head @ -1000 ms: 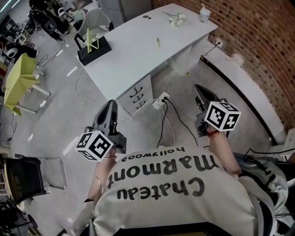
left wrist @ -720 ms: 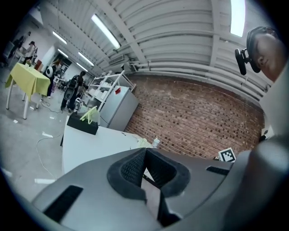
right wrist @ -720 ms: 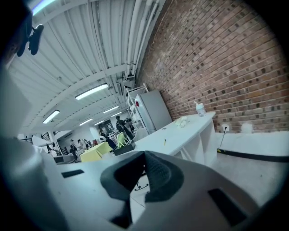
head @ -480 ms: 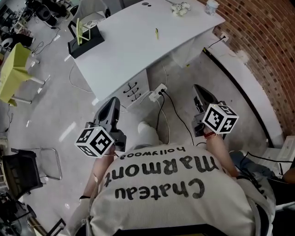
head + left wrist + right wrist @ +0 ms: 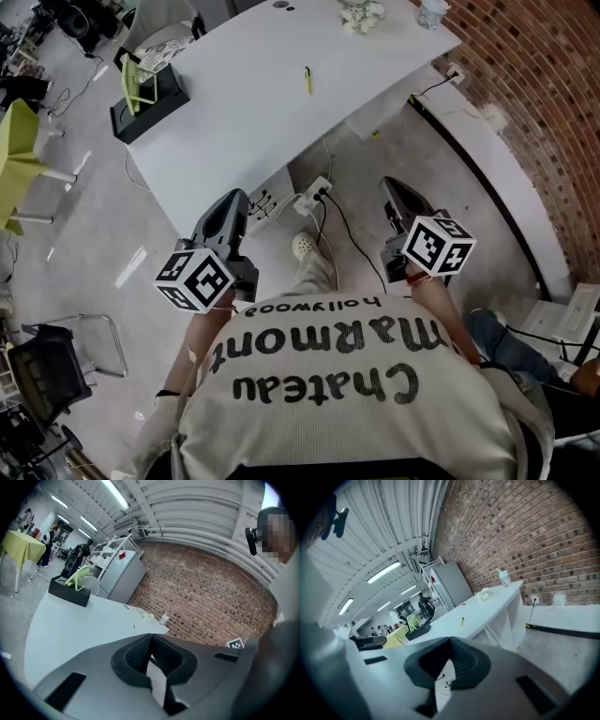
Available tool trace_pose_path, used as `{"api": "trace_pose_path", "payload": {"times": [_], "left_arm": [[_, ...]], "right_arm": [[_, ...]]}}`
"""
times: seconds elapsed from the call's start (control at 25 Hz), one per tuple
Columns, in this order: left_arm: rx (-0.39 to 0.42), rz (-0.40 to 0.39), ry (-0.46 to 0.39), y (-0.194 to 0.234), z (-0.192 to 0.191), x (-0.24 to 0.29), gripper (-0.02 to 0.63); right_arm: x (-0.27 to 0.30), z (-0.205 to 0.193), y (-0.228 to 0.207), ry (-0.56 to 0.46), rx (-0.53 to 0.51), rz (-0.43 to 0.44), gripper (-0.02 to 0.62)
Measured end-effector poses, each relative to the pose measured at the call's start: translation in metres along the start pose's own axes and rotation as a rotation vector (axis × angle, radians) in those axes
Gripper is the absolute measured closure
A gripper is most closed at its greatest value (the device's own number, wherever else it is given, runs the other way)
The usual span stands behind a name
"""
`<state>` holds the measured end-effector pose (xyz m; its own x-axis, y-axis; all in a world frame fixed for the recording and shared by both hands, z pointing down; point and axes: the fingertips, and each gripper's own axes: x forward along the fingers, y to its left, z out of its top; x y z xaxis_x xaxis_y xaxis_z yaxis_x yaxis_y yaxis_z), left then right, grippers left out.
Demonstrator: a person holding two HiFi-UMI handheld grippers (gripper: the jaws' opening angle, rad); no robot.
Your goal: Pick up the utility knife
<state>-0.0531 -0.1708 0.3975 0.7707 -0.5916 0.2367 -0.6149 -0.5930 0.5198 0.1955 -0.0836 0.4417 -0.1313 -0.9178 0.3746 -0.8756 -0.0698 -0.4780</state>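
Brick wall [image 5: 544, 94] runs along one side of a workshop with a grey floor [image 5: 94, 216], and one long white table [image 5: 234, 122] stands out from it. The utility knife [image 5: 307, 80], small and yellow, lies flat on the tabletop toward its far half. It is by itself, with bare white surface all round it. In both claw views it shows only as a small yellow mark up the table, well ahead of the tips.

The person stands short of the table's near end, so both claws are well apart from the knife. The left claw [image 5: 231, 200] and the right claw [image 5: 395, 187] are held out in front of the body, side by side and aimed toward the table. This looks like a carrying pose for an approach, not a reach. Each claw has its jaws pressed together with nothing between them. That fits the moment, since there is nothing yet to hold. One will have to spread before it can take the knife.

On the table I count one knife, one black box [image 5: 141, 103] near its left edge, and one cup [image 5: 429, 11] and one crumpled white wad [image 5: 361, 14] at the far end. All three are well clear of the knife. One power strip [image 5: 314, 195] lies on the floor under the near end.
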Motion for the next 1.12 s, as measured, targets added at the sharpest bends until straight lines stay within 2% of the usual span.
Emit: {"api": "trace_pose_path", "payload": {"times": [0.28, 0.44, 0.76, 0.92, 1.12], "left_arm": [[-0.004, -0.026, -0.021, 0.019, 0.055, 0.089, 0.604], [-0.004, -0.026, -0.016, 0.034, 0.072, 0.123, 0.604], [-0.037, 0.018, 0.017, 0.073, 0.074, 0.152, 0.604], [-0.048, 0.064, -0.007, 0.092, 0.082, 0.145, 0.604], [-0.084, 0.137, -0.056, 0.121, 0.086, 0.124, 0.604]], "right_arm": [[0.07, 0.059, -0.019, -0.003, -0.002, 0.009, 0.592], [0.108, 0.075, -0.025, 0.005, 0.008, 0.025, 0.592], [0.173, 0.052, -0.048, 0.107, 0.021, 0.004, 0.592], [0.201, 0.034, -0.05, 0.178, 0.055, -0.001, 0.592], [0.231, 0.021, -0.043, 0.234, 0.012, 0.003, 0.592]]}}
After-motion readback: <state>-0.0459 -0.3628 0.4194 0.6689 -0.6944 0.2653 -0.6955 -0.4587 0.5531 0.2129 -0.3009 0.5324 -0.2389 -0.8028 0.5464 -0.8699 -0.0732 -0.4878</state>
